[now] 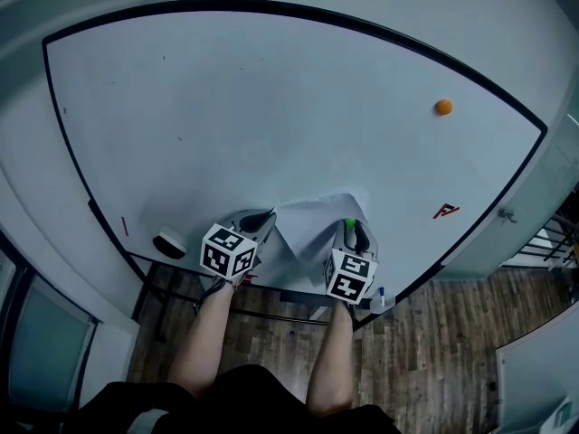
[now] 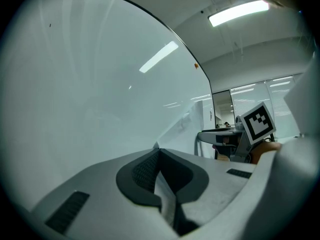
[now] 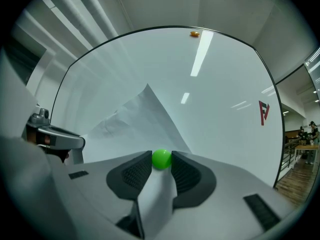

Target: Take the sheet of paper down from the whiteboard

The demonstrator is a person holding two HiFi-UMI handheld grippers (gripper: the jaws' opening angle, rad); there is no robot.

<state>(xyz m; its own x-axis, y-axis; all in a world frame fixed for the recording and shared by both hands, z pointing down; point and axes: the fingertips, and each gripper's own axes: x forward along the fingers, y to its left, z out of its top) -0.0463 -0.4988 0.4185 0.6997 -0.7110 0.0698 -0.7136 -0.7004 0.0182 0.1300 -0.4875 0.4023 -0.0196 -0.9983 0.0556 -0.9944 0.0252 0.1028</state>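
Observation:
A white sheet of paper [image 1: 317, 220] hangs low on the whiteboard [image 1: 271, 107], its top corner curling off the surface [image 3: 145, 119]. My left gripper [image 1: 268, 215] is at the sheet's left edge, its jaws shut on a strip of the paper [image 2: 170, 204]. My right gripper [image 1: 351, 226] is at the sheet's right edge. A green round magnet [image 3: 161, 159] sits pinched between its pads, with paper lying in the gap under it. Both grippers point level at the board.
An orange magnet [image 1: 443, 107] and a red logo magnet [image 1: 445, 211] stick to the board on the right. An eraser [image 1: 169, 242] rests on the tray at the lower left, a marker [image 1: 380, 297] at the lower right. Wooden floor lies below.

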